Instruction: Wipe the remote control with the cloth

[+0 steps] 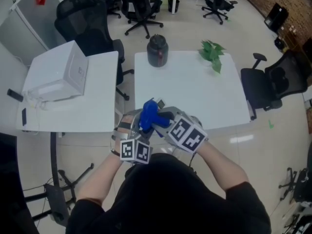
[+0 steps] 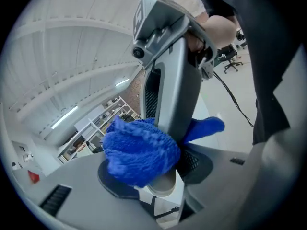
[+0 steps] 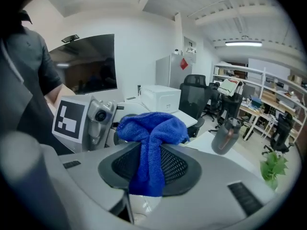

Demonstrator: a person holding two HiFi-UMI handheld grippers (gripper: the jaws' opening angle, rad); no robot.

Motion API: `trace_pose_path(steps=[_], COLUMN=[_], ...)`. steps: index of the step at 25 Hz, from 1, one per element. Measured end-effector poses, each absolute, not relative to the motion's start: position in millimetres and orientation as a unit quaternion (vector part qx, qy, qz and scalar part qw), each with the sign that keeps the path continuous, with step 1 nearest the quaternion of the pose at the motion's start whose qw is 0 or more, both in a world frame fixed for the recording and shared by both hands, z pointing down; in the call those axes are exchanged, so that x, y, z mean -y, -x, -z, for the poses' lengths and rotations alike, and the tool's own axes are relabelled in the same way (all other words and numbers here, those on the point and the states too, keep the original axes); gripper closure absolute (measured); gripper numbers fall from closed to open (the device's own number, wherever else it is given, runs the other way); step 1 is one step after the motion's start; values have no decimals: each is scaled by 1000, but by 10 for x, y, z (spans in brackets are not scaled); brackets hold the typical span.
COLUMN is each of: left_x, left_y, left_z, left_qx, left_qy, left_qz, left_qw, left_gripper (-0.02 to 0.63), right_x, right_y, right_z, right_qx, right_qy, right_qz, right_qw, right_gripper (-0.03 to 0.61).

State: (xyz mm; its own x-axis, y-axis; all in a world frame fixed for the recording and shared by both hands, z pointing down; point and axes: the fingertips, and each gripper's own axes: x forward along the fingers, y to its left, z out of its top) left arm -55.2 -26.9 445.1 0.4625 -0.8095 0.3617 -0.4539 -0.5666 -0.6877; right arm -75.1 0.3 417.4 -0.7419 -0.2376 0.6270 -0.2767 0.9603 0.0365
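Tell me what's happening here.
A person stands at a white table with a gripper in each hand, both held close to the body. The right gripper is clamped on a blue cloth and holds it over the pale thing gripped in the left gripper. That thing is apparently the remote control, mostly covered. The wiping seems under way.
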Motion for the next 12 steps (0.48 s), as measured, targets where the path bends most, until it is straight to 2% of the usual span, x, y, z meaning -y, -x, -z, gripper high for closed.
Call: trace_pose_path(steps=[12], left_x=[163], left_y=[515], left_z=[-4374], left_qx=[-369], left_qy=[834], left_qz=[316], left_qw=[259], left_gripper=[407], right_x=[690], right_y=[241], right_z=[-4254], right_qx=[907], right_qy=[-250], right_qz=[-40], right_qw=[336], right_gripper=[456])
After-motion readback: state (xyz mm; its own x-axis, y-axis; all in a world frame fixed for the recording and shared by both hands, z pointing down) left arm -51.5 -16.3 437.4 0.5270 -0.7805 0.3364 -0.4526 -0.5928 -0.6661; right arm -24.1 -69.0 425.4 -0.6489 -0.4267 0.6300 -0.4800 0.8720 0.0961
